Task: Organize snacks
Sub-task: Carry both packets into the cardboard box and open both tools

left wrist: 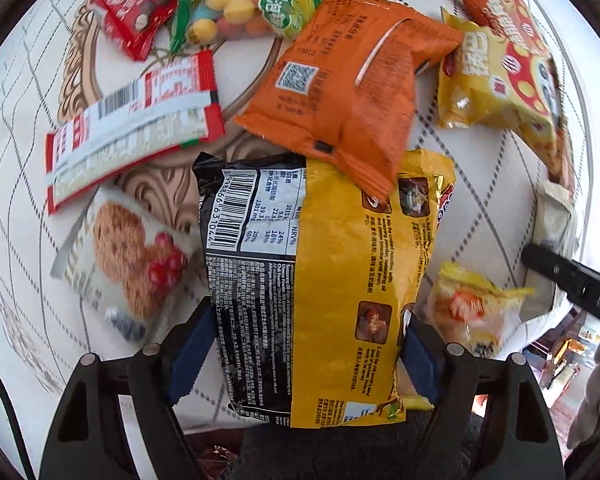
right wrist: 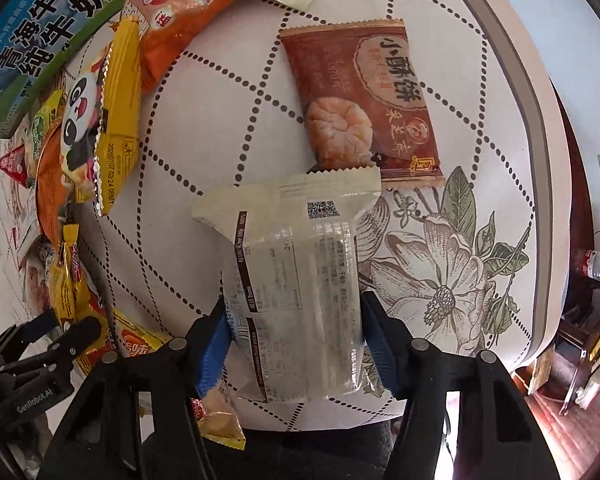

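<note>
The yellow and black noodle bag (left wrist: 312, 288) sits between the two blue pads of the left gripper (left wrist: 304, 356), and the pads press on both of its sides, so the gripper is clamped on it. The far end of the bag tucks under an orange packet (left wrist: 348, 92) that lies in the heap. The pale see-through packet (right wrist: 295, 280) is held the same way by the right gripper (right wrist: 295, 356), with its pads tight on both sides. Its far tip covers the near edge of a brown biscuit packet (right wrist: 364, 100) that lies flat on the worktop (right wrist: 203, 132). Around them more snacks are spread about: a red and white packet (left wrist: 131, 128), a cookie packet (left wrist: 127, 260), a bag of round candies (left wrist: 235, 4) and a small yellow packet (left wrist: 476, 308). It looks like the sorting is in the middle, with one snack in each gripper and many more not yet tidy. Next, each bag likely needs to go beside snacks of its own kind and then be let go. The noodle bag must come out from under the orange packet gently, so the heap does not slide.
</note>
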The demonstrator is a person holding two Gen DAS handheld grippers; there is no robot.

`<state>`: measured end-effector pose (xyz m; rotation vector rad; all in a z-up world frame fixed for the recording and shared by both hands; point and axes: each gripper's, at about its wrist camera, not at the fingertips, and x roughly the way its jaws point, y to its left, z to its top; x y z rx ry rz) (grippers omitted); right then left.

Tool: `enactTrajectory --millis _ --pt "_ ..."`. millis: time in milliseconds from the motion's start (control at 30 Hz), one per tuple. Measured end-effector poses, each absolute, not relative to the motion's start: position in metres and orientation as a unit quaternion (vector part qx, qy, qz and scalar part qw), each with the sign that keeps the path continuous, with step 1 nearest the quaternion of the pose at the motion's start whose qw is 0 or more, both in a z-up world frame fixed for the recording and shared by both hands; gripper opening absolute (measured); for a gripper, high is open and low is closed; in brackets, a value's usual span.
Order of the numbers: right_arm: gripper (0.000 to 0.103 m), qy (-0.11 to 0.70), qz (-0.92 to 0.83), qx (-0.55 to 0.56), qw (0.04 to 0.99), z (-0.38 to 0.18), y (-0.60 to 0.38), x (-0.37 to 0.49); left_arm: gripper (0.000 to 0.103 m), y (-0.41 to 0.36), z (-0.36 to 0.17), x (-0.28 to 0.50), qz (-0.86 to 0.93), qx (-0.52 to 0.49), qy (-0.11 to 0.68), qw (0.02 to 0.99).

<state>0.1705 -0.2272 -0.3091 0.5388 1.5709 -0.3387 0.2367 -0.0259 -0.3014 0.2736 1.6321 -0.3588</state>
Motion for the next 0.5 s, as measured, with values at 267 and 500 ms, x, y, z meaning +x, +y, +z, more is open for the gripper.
enactTrajectory --millis 267,500 --pt "0.063 0.677 -0.113 0.277 0.672 -0.259 -0.23 0.162 0.083 0.001 -0.265 0.225 -0.152 0.096 0.714 0.677" --pt "0.063 0.647 -0.031 0.276 0.71 -0.181 -0.223 0.194 0.083 0.007 -0.179 0.229 -0.151 0.04 0.677 0.719"
